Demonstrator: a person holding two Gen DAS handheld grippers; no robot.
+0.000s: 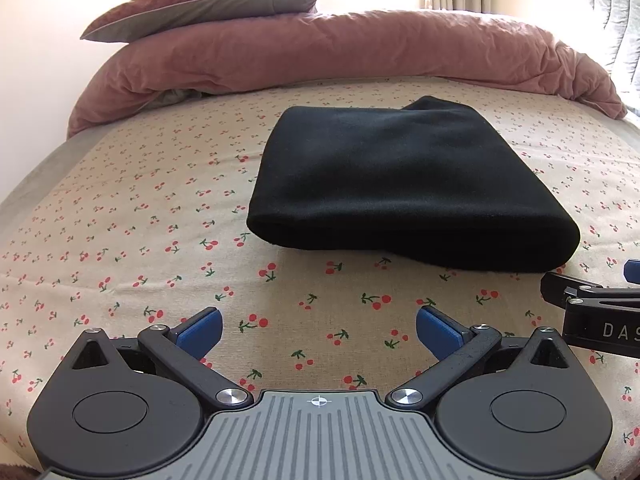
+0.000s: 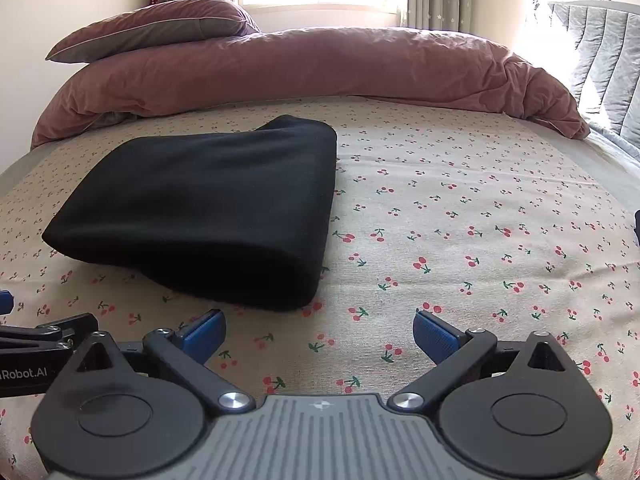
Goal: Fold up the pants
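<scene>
The left tool [image 1: 319, 330] hangs low over the cherry-print bed sheet [image 1: 120, 240], its blue fingers spread apart and empty. The black pants [image 1: 404, 184] lie folded into a thick rectangle on the sheet, ahead of this tool and slightly to its right. The right tool [image 2: 319, 330], just beside the left one, is likewise spread apart and empty, with the pants [image 2: 208, 204] ahead to its left. Beyond them lie a pink duvet [image 2: 320, 68] and pillow [image 2: 160, 26].
</scene>
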